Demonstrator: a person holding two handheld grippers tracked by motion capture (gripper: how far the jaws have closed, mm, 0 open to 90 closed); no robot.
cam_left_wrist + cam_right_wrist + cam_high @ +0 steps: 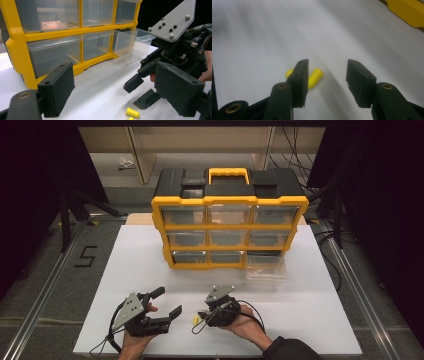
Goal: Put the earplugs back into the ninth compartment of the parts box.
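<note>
Two small yellow foam plugs (315,78) lie on the white table (150,265), one half hidden behind a jaw of my right gripper (327,72). That gripper stands open just above them, jaws apart, nothing between. From above, the plugs (196,320) sit at the tip of the right gripper (201,316). My left gripper (167,301) is open a little to the left and holds nothing. In the left gripper view its wide jaws frame the right gripper (135,95) and one plug (132,113).
A yellow organizer (230,200) with clear drawers and a black top stands at the table's middle back. Its bottom-right clear drawer (266,270) is pulled out onto the table, also seen as the drawer (136,42) in the left gripper view. Metal rails run along both sides.
</note>
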